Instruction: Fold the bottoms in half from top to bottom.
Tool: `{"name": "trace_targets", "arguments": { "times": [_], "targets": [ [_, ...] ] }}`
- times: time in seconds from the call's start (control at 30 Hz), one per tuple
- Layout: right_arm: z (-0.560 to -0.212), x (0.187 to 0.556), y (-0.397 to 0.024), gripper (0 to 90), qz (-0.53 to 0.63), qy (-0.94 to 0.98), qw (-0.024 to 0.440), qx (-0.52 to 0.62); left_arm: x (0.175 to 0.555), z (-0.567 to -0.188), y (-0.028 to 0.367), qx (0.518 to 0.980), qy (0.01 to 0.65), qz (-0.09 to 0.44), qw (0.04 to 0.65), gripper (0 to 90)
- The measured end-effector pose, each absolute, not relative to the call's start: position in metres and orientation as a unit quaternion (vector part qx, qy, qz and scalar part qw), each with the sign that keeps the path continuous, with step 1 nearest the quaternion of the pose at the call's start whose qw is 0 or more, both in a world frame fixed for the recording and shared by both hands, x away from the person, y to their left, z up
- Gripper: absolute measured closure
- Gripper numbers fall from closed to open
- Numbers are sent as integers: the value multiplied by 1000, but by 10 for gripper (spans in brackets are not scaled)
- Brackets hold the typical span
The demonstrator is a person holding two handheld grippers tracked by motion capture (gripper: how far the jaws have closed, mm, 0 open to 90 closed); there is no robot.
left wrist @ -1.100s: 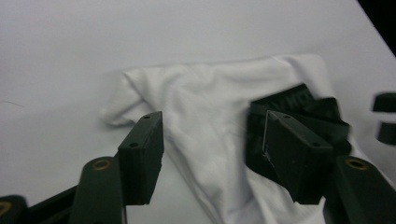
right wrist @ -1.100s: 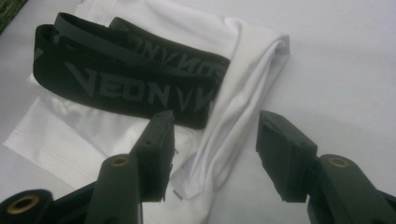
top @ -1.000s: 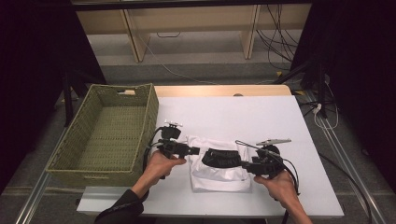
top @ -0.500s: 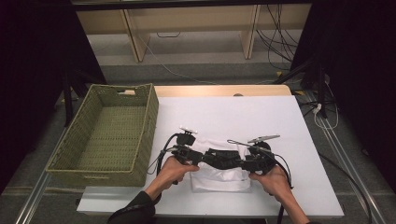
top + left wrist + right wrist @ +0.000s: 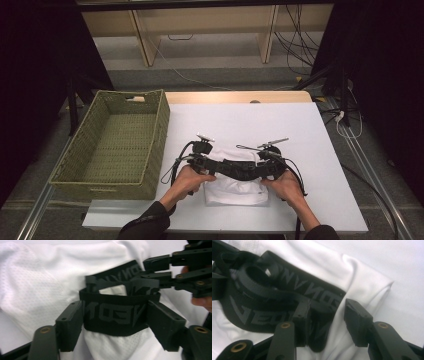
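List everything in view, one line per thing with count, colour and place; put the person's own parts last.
garment: one, white mesh with a black lettered waistband, near edge of the table.
basket: one, green woven, left of the table.
table: one, white top with a wooden far edge.
shelving: one, pale wood, beyond the table.
cables: several, black, on the floor at far right.
left hand-held gripper: one, black, jaws on either side of the waistband.
right hand-held gripper: one, black, jaws have just been closing, one on the waistband's end.
hands: two, at the garment's sides.
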State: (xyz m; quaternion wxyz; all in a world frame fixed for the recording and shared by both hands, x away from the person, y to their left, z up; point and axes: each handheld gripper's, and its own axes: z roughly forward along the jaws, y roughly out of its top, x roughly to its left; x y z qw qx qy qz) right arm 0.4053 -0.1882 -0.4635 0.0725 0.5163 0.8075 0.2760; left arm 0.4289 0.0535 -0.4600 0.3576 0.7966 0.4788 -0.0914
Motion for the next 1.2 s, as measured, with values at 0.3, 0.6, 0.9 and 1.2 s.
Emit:
{"name": "trace_targets", "arguments": {
  "times": [0.3,0.6,0.9,1.2],
  "targets": [
    [-463,414,-184,708,278,805,74,519,421,-461,61,801,459,-87,374,828],
    [-452,399,-187,873,299,813,65,495,393,-456,65,807,427,-88,398,827],
    [-440,361,-191,876,328,815,65,474,357,-459,71,819,392,-101,407,778],
    [-443,339,-199,727,333,816,49,470,336,-460,73,834,370,-95,398,797]
  ]
}}
